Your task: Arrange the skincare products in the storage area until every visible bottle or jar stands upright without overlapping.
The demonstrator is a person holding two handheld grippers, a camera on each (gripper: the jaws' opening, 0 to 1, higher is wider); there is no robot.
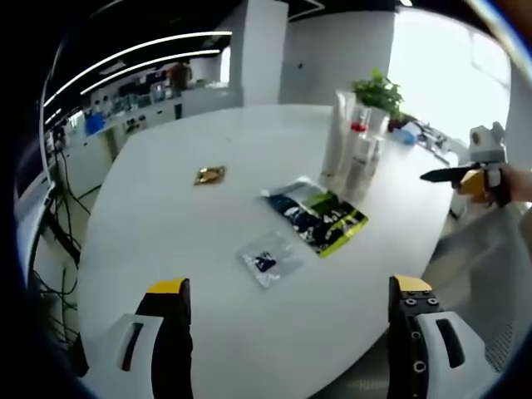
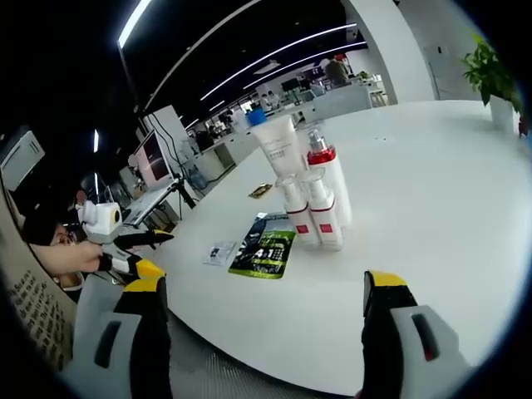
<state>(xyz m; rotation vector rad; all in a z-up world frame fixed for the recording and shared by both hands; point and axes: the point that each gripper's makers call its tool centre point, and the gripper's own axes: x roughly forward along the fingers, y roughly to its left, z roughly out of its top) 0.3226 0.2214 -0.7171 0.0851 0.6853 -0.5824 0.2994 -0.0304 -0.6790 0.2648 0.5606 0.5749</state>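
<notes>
four upright bottles are clustered on the white table, at twelve o'clock in the right gripper view. two flat packets and one small gold wrapper are laid near them. the left gripper and right gripper are held wide apart over the table edge, nothing gripped.

Large white figures are showing on the green and black sachet lying on the desk; they are reading roughly "4:1", though blur is leaving this uncertain. Labels on the bottles are staying illegible.
</notes>
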